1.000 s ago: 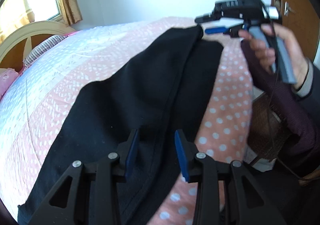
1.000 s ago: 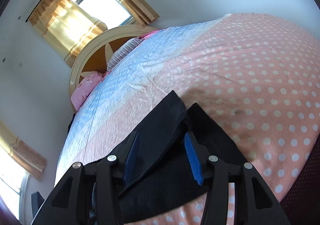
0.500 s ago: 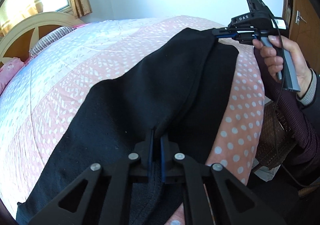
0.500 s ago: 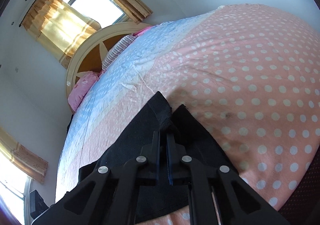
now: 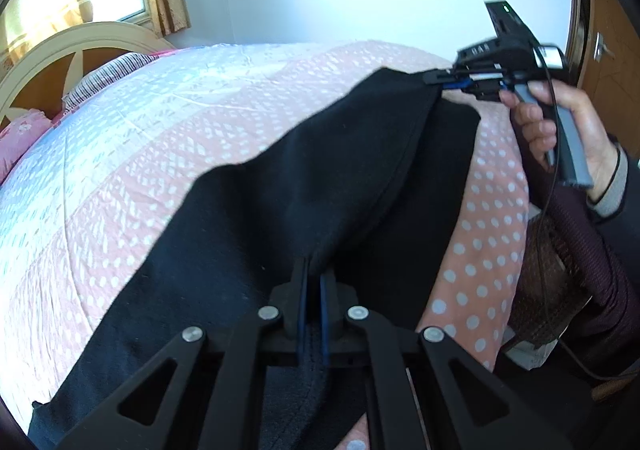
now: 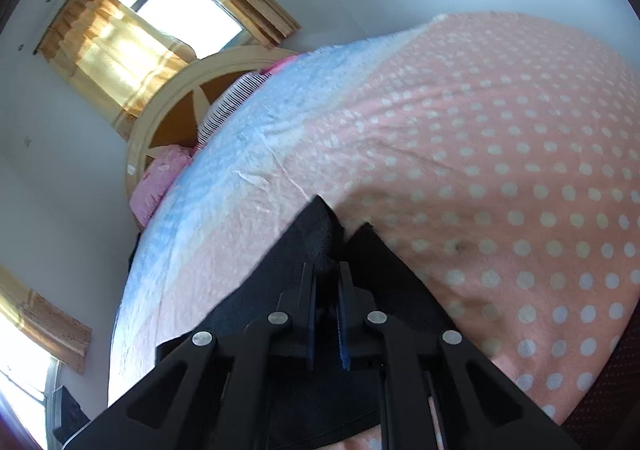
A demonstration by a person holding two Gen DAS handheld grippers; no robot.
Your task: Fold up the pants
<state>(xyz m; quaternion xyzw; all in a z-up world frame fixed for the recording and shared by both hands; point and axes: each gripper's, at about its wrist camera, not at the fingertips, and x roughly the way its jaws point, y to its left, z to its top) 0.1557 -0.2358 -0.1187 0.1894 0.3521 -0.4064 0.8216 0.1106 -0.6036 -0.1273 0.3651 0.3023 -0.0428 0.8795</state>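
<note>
Black pants [image 5: 280, 210] lie lengthwise on the pink dotted bedspread [image 5: 160, 154], one leg folded over the other. At the near end my left gripper [image 5: 313, 270] is shut on the edge of the top layer. At the far end a hand [image 5: 560, 126] holds my right gripper [image 5: 448, 81], which pinches the hem corner and lifts it slightly. In the right wrist view, the right gripper [image 6: 327, 274] has a bunched fold of the pants [image 6: 384, 270] between its pads. Its jaws are opening a little, and the pads still press on the cloth.
A cream headboard [image 5: 60, 50] and pink pillow [image 5: 20, 134] stand at the left end of the bed. A wicker basket [image 5: 540, 290] sits off the bed's right edge by the person's sleeve [image 5: 592, 250]. A wooden door [image 5: 608, 70] is behind.
Both grippers went from open around the pants to closed on the cloth. The top leg's edge now stretches taut between them and is raised a little.
</note>
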